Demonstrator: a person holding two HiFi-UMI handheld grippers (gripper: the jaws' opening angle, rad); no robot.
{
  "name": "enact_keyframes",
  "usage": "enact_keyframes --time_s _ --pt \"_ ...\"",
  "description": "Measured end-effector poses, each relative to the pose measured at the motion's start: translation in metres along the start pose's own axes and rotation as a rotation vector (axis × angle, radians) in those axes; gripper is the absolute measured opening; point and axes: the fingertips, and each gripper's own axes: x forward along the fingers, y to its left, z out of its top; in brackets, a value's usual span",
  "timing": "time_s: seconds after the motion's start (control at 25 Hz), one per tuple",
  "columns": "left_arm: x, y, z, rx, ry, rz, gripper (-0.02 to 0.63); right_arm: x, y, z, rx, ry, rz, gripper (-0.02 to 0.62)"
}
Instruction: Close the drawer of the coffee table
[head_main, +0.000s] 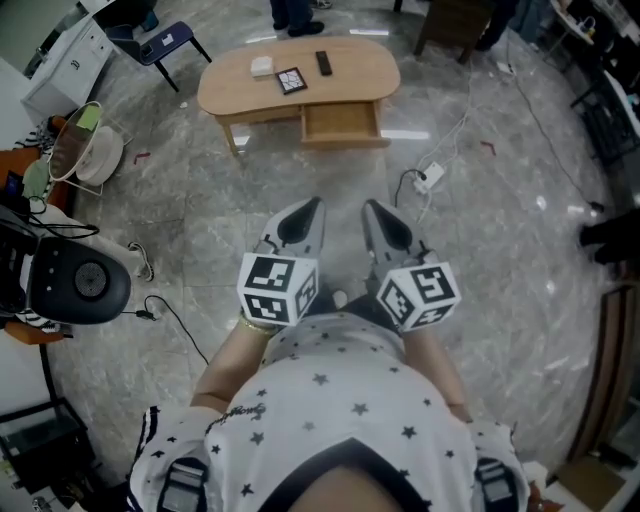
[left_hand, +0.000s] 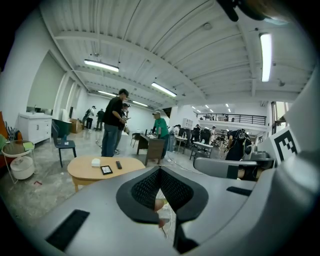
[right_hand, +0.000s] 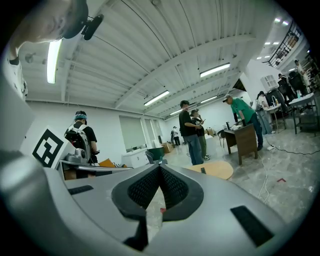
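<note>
A polished grey stone floor (head_main: 250, 230) with marbled veining fills most of the head view. On it, well ahead of the person, stands the coffee table (head_main: 240, 85), a low piece of pale wood with a smooth, rounded oblong top. Its drawer (head_main: 341, 122) sits under the right half of the top and is pulled out toward the person, a shallow open wooden box with a bare bottom.

Both tools are held close to the person's body, far from the table. The left gripper (head_main: 312, 205) and the right gripper (head_main: 372, 206) have smooth grey moulded shells that taper to points aimed at the table. Each gripper's own view shows its black, finely ribbed pads (left_hand: 145, 189) pressed together at the tip with nothing between them; the right gripper's pads (right_hand: 142, 187) meet the same way.

A white power strip (head_main: 432, 176) lies on the floor right of the drawer, trailing a thin cord. On the tabletop lie a flat square black-framed tile (head_main: 291, 80), a small white block (head_main: 262, 66) and a slim black remote (head_main: 324, 63).
</note>
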Motion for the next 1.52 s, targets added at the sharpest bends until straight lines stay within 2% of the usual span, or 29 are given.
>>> enact_keyframes --time_s 0.52,0.76,1.12,1.52 --pt "0.033 0.013 0.004 -0.024 0.024 -0.03 0.0 0.027 -0.014 0.0 0.043 0.014 0.028 0.006" --pt "0.066 0.017 0.01 -0.021 0.031 -0.059 0.0 0.045 -0.038 0.005 0.015 0.017 0.02 0.006" --pt "0.113 0.034 0.019 -0.022 0.049 -0.073 0.0 0.082 -0.072 0.015 0.031 0.023 0.013 0.006" --pt "0.158 0.056 0.038 -0.037 0.056 -0.059 0.0 0.125 -0.097 0.027 0.046 0.044 0.022 0.006"
